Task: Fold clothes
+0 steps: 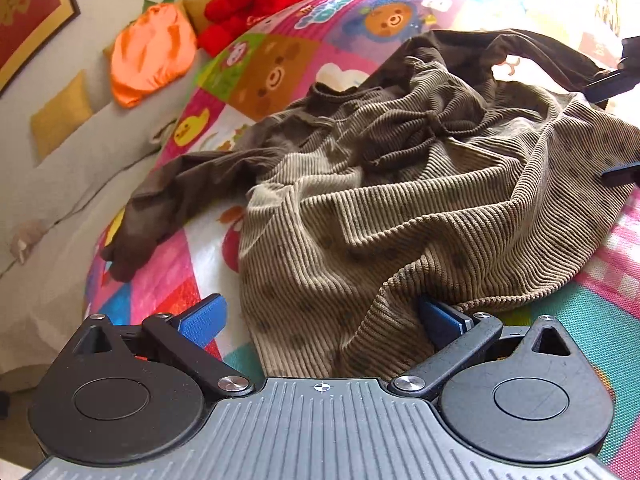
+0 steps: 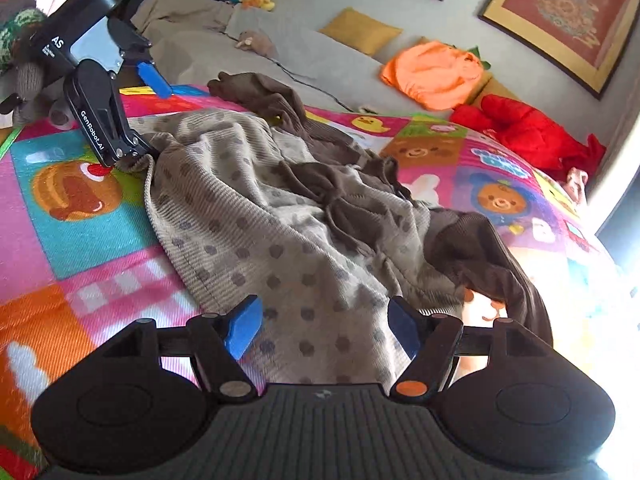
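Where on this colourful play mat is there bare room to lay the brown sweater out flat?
The colourful patchwork mat lies bare between the ribbed brown dotted sweater and the left gripper. It is bare again beyond the sweater toward the red plush toy. The middle is crowded with bunched sweater.

A patchwork cartoon blanket [image 2: 80, 240] covers the bed. A crumpled brown dotted sweater [image 2: 280, 240] lies at its centre. A red stuffed toy [image 2: 528, 128] rests at two o'clock.

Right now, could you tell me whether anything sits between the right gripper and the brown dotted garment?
Nothing visible does. The right gripper stands open directly over the brown dotted garment, whose near edge lies between its blue pads on the colourful blanket.
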The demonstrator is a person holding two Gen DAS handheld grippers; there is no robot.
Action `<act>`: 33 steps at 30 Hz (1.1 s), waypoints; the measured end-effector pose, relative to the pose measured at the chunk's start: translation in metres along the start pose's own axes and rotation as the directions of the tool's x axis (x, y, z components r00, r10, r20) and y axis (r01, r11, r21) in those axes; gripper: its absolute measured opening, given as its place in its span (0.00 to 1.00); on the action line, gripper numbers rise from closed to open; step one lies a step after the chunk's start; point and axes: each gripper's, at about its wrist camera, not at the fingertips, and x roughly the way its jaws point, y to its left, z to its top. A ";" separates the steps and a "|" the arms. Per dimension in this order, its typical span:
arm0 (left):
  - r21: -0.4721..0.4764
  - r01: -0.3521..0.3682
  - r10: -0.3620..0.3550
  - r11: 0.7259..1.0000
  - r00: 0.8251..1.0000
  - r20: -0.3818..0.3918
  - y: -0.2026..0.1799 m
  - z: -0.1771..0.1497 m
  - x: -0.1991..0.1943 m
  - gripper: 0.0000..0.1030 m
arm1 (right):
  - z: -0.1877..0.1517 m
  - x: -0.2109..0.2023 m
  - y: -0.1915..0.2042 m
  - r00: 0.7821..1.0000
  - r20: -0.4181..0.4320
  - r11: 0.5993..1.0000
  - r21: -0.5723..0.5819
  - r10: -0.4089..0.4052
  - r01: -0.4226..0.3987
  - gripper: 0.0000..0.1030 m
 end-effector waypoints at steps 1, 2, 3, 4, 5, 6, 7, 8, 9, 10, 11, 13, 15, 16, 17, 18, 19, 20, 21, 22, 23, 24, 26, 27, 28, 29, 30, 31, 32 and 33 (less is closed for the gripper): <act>0.003 -0.002 0.002 1.000 1.000 0.007 0.001 0.000 -0.004 1.00 | 0.005 0.012 0.002 1.000 -0.007 1.000 -0.022 0.016 -0.016 0.70; 0.002 0.002 -0.002 1.000 1.000 0.018 0.003 0.000 -0.009 1.00 | 0.009 0.023 0.003 0.999 -0.015 0.999 -0.042 0.033 -0.034 0.70; 0.001 0.012 -0.012 1.000 0.999 0.032 0.005 -0.001 -0.018 1.00 | 0.014 0.033 0.002 0.998 -0.027 0.997 -0.041 0.064 -0.066 0.58; 0.000 0.031 -0.031 1.000 0.998 0.047 0.008 -0.003 -0.027 1.00 | 0.020 0.041 -0.004 0.994 -0.036 0.994 -0.020 0.103 -0.104 0.18; -0.001 0.053 -0.053 0.999 0.997 0.063 0.010 -0.005 -0.036 1.00 | 0.027 0.045 -0.014 0.993 -0.027 0.994 0.019 0.113 -0.112 0.03; -0.001 0.081 -0.081 0.997 0.994 0.075 0.012 -0.007 -0.045 1.00 | 0.034 0.049 -0.023 0.992 -0.018 0.991 0.059 0.122 -0.121 0.02; 0.001 0.104 -0.104 0.995 0.991 0.078 0.012 -0.009 -0.051 1.00 | 0.042 0.052 -0.033 0.992 -0.007 0.987 0.098 0.128 -0.127 0.02; 0.008 0.123 -0.123 0.992 0.989 0.078 0.010 -0.011 -0.055 1.00 | 0.048 0.056 -0.045 0.993 0.010 0.984 0.137 0.114 -0.114 0.02; 0.024 0.132 -0.133 0.991 0.989 0.068 0.007 -0.013 -0.054 1.00 | 0.054 0.060 -0.058 0.995 0.026 0.979 0.176 0.100 -0.103 0.02; 0.041 0.138 -0.140 0.990 0.989 0.056 0.003 -0.016 -0.053 1.00 | 0.060 0.063 -0.069 0.996 0.039 0.974 0.210 0.083 -0.090 0.02; 0.062 0.133 -0.135 0.989 0.990 0.039 -0.001 -0.018 -0.048 1.00 | 0.062 0.069 -0.074 0.998 0.034 0.975 0.212 0.059 -0.065 0.02; 0.110 0.096 -0.097 0.989 0.995 0.008 -0.011 -0.021 -0.035 1.00 | 0.065 0.082 -0.083 1.000 0.024 0.976 0.216 0.011 -0.016 0.02; 0.140 0.060 -0.061 0.988 0.998 0.001 -0.015 -0.020 -0.022 1.00 | 0.064 0.093 -0.088 1.000 0.002 0.977 0.214 -0.022 0.021 0.02; 0.134 0.047 -0.049 0.990 0.999 0.008 -0.013 -0.017 -0.016 1.00 | 0.060 0.099 -0.089 0.999 -0.018 0.977 0.210 -0.028 0.031 0.02; 0.123 0.028 -0.029 0.992 1.000 0.010 -0.010 -0.012 -0.010 1.00 | 0.056 0.105 -0.090 0.999 -0.038 0.978 0.206 -0.034 0.041 0.02; 0.112 0.004 -0.006 0.994 1.000 0.013 -0.006 -0.007 -0.004 1.00 | 0.052 0.106 -0.091 0.998 -0.052 0.977 0.207 -0.039 0.049 0.02; 0.101 -0.027 0.026 0.994 0.999 0.021 0.001 -0.001 0.003 1.00 | 0.048 0.105 -0.091 0.997 -0.059 0.977 0.206 -0.045 0.056 0.03; 0.090 -0.055 0.053 0.994 0.998 0.026 0.007 0.004 0.010 1.00 | 0.044 0.099 -0.092 0.997 -0.055 0.976 0.210 -0.049 0.059 0.04; 0.079 -0.077 0.075 0.994 0.997 0.025 0.014 0.008 0.016 1.00 | 0.040 0.092 -0.093 0.997 -0.050 0.975 0.213 -0.053 0.063 0.11; 0.068 -0.105 0.104 0.992 0.994 0.023 0.020 0.011 0.022 1.00 | 0.035 0.079 -0.092 0.997 -0.038 0.975 0.211 -0.062 0.069 0.24; 0.058 -0.142 0.141 0.988 0.990 0.020 0.026 0.013 0.027 1.00 | 0.031 0.066 -0.092 0.997 -0.026 0.975 0.209 -0.071 0.075 0.33; 0.047 -0.173 0.172 0.984 0.985 0.016 0.031 0.015 0.031 1.00 | 0.027 0.053 -0.091 0.997 -0.014 0.975 0.207 -0.079 0.080 0.50; 0.015 -0.206 0.206 0.978 0.979 0.004 0.040 0.016 0.034 1.00 | 0.014 0.025 -0.086 0.997 -0.012 0.974 0.215 -0.076 0.076 0.60; -0.005 -0.206 0.206 0.979 0.979 -0.003 0.044 0.015 0.034 1.00 | 0.007 0.011 -0.083 0.997 -0.017 0.971 0.228 -0.069 0.071 0.61; -0.030 -0.184 0.184 0.982 0.983 -0.010 0.047 0.012 0.031 1.00 | 0.000 0.001 -0.079 0.998 -0.031 0.965 0.254 -0.052 0.058 0.62; -0.054 -0.163 0.162 0.985 0.987 -0.017 0.050 0.009 0.027 1.00 | -0.008 -0.008 -0.075 0.998 -0.045 0.959 0.278 -0.036 0.047 0.63; -0.076 -0.140 0.139 0.987 0.990 -0.023 0.052 0.004 0.024 1.00 | -0.016 -0.015 -0.069 0.998 -0.059 0.958 0.284 -0.029 0.045 0.65; -0.095 -0.120 0.118 0.988 0.993 -0.029 0.054 -0.001 0.020 1.00 | -0.023 -0.018 -0.061 0.996 -0.082 0.960 0.273 -0.038 0.059 0.65; -0.110 -0.105 0.102 0.988 0.994 -0.035 0.055 -0.006 0.018 1.00 | -0.029 -0.017 -0.053 0.992 -0.111 0.963 0.256 -0.055 0.082 0.65; -0.127 -0.091 0.086 0.988 0.995 -0.039 0.058 -0.010 0.016 1.00 | -0.035 -0.015 -0.045 0.987 -0.140 0.965 0.240 -0.073 0.105 0.65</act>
